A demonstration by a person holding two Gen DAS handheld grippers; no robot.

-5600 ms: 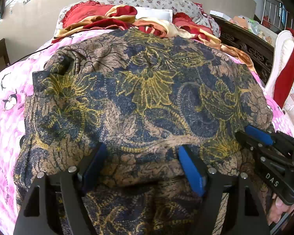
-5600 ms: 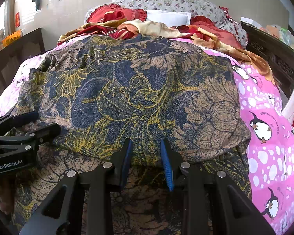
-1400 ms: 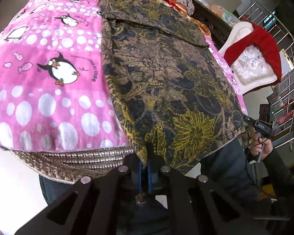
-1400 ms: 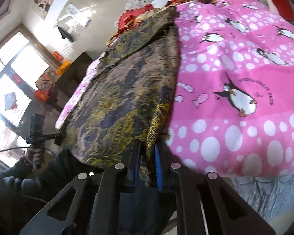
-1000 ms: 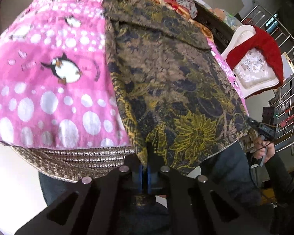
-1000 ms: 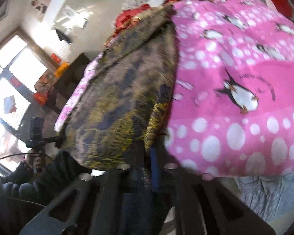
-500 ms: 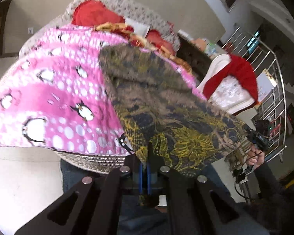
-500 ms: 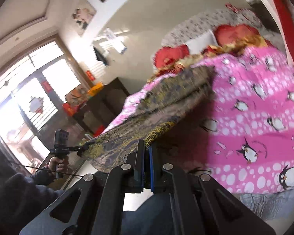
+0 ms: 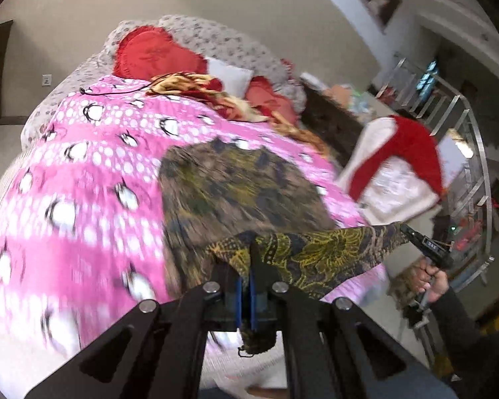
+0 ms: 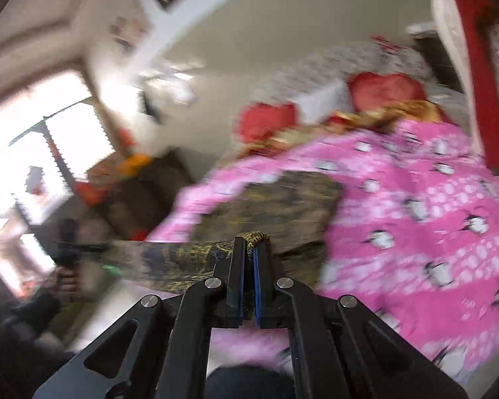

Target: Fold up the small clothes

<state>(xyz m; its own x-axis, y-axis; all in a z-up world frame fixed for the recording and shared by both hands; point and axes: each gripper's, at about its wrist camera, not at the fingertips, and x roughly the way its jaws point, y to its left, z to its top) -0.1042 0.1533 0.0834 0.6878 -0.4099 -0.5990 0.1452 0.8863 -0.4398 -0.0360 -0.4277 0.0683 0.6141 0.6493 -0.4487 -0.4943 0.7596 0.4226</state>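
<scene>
Stretching patterned cloth (image 9: pixel 316 252) between claws

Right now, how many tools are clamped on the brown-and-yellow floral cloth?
2. The left tool pinches one near corner of the brown-and-yellow floral cloth; the right tool pinches the other, the edge stretched between them above the pink penguin blanket.

garment (image 9: pixel 236 186) on blanket (image 9: pixel 83 179); pillows (image 9: pixel 156 53) behind; chair (image 9: pixel 396 166) right
</scene>
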